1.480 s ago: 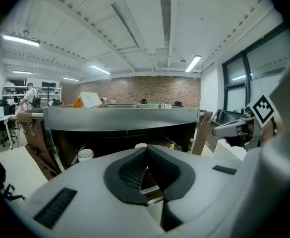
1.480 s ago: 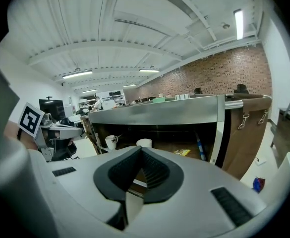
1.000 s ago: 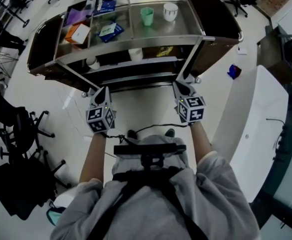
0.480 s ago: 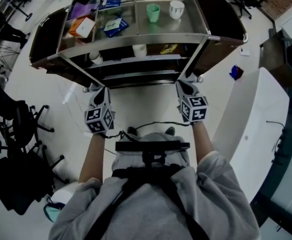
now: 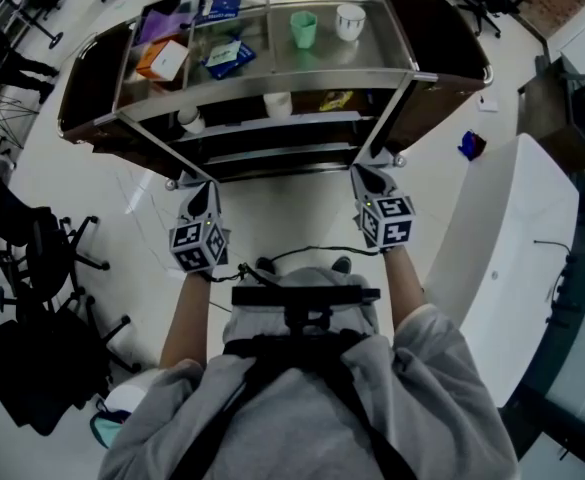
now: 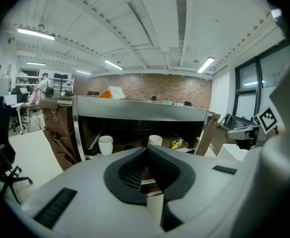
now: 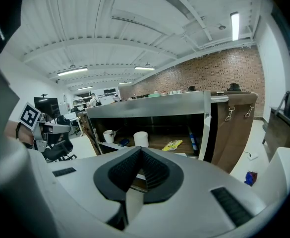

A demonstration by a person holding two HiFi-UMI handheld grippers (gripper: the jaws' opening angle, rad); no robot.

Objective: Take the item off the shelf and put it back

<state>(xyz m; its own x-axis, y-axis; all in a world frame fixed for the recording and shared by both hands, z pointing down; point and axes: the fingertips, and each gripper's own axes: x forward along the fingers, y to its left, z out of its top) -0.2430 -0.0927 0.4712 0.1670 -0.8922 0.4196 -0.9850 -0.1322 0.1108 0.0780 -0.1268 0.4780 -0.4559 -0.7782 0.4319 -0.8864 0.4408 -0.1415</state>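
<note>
Shelf lies just ahead of closed left tongs and right tongs.

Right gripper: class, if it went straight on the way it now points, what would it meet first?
Probably the white cup standing on the shelf just beyond its tips, though depth is unclear.

- Floor: pale, glossy.
- Far wall: red-brown brick.
- Ceiling: white, ribbed with beams; fluorescent strip lights lit.
- Window: dark-framed, on the right.
- Black office chairs left; white table right.
</note>
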